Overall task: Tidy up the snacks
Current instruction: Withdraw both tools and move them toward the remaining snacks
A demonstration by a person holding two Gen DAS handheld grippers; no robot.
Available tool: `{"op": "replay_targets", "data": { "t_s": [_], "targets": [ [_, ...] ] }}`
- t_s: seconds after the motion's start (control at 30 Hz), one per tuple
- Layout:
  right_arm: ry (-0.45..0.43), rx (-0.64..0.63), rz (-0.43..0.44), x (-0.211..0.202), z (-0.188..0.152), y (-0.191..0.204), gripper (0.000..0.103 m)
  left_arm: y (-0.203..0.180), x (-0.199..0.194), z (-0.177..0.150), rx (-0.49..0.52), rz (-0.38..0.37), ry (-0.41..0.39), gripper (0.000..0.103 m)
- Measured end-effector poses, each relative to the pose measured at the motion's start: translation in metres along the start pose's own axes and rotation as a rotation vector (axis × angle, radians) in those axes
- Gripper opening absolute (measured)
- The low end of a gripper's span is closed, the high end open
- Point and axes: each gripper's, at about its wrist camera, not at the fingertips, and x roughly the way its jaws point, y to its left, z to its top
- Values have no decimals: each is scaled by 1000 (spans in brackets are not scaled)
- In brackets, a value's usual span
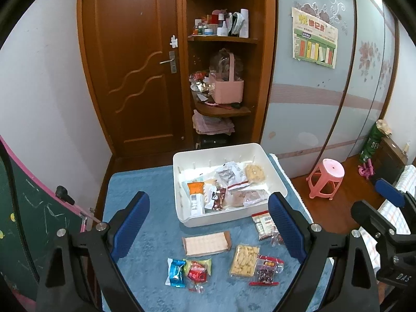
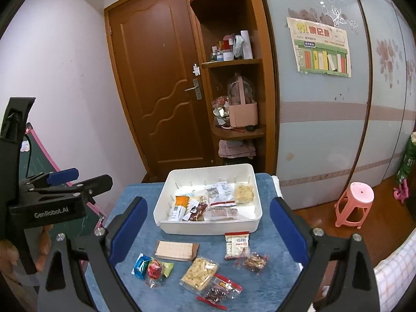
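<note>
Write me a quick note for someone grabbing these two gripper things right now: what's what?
Left gripper: open, empty, above the blue mat.
Right gripper: open, empty, above the same mat.
White bin: at the mat's far end, several snack packets already inside.
Left outside: flat box, blue packet, red candy, biscuit pack, red-striped bag, white pouch, nut bag.
Next: move those into the bin.

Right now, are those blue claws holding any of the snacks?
No. Both the left gripper and the right gripper are open and empty; the loose snacks lie on the blue mat beneath them.
</note>
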Motion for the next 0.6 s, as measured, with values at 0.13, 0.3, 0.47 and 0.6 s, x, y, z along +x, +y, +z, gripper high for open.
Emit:
{"op": "replay_targets", "data": {
  "t_s": [0.13, 0.3, 0.47, 0.6],
  "targets": [
    [-4, -9, -9, -6, -3, 0, 96, 4, -3, -4, -9, 2, 3, 92],
    [-13, -4, -12, -12, -4, -1, 96, 7, -6, -6, -9, 4, -2, 92],
    [-18, 1, -11, -16, -5, -2, 96, 8, -7, -7, -7, 6, 1, 92],
    [-17, -1, -14, -16, -6, -1, 96, 12, -9, -10, -13, 9, -1, 92]
  ]
}}
